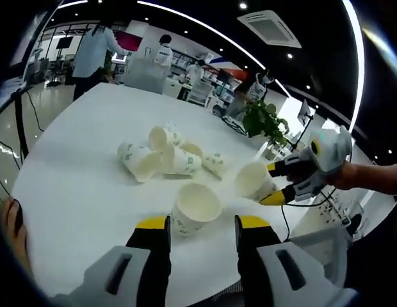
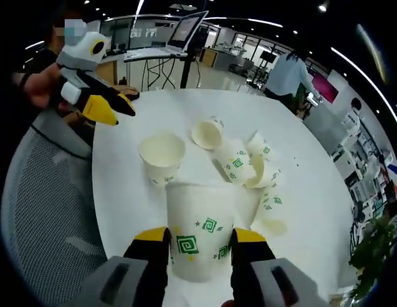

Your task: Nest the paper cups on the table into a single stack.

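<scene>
nearest in the right gripper view, the right gripper [image 2: 200, 246] is closed on a paper cup [image 2: 198, 236], its yellow-tipped jaws pressing the cup's two sides, mouth pointing away toward the bench [image 2: 121, 192]. in the left gripper view, the left gripper [image 1: 202, 231] stands open with nothing between its jaws, just short of an upright cup [image 1: 193, 208] on the white bench.

likely risks: the held cup is thin and could be squeezed oval, so it would jam rather than slide into the next one; the upright cup is light and unheld, so a push from above or a brush from the open jaws could tip or skid it.

beyond it lies a cluster of tipped cups [image 1: 161, 157], on their sides, touching one another, mouths facing different ways. they will need righting or lining up before nesting. all are white with small green square-spiral prints, wider at the rim than the base, and look alike in size.
</scene>
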Available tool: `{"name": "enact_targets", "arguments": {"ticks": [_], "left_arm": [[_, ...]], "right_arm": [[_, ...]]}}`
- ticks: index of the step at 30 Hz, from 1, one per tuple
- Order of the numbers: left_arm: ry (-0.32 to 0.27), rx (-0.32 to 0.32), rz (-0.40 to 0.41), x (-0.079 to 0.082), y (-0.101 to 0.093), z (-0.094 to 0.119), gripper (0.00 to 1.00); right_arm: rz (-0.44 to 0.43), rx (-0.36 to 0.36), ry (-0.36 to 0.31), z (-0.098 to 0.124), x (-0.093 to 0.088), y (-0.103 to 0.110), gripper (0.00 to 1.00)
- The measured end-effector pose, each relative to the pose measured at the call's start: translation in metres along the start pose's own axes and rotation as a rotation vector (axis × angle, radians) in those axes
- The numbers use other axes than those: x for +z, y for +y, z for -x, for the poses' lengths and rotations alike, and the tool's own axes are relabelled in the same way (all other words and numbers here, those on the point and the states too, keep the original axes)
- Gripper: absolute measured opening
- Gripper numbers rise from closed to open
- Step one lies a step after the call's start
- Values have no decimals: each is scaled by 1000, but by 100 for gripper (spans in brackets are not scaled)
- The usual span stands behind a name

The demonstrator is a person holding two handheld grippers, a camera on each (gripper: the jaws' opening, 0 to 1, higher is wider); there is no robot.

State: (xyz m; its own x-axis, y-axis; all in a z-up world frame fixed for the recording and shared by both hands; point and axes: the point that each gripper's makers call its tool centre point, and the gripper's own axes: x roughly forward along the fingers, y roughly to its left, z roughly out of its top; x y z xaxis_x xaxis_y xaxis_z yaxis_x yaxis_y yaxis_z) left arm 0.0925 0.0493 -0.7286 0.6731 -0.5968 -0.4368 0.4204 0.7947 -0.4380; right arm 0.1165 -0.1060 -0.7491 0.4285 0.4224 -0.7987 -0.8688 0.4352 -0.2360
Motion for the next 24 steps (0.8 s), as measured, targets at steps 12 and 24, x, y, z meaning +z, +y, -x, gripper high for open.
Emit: {"name": "enact_targets", "arguments": {"ticks": [12, 24], "left_arm": [[-19, -110, -55, 34, -38, -14, 39], [-7, -206, -53, 43, -59, -29, 34]], "right_arm": [[47, 7, -40, 4, 25, 9, 36], [188, 49, -117, 6, 70, 29, 36]]}}
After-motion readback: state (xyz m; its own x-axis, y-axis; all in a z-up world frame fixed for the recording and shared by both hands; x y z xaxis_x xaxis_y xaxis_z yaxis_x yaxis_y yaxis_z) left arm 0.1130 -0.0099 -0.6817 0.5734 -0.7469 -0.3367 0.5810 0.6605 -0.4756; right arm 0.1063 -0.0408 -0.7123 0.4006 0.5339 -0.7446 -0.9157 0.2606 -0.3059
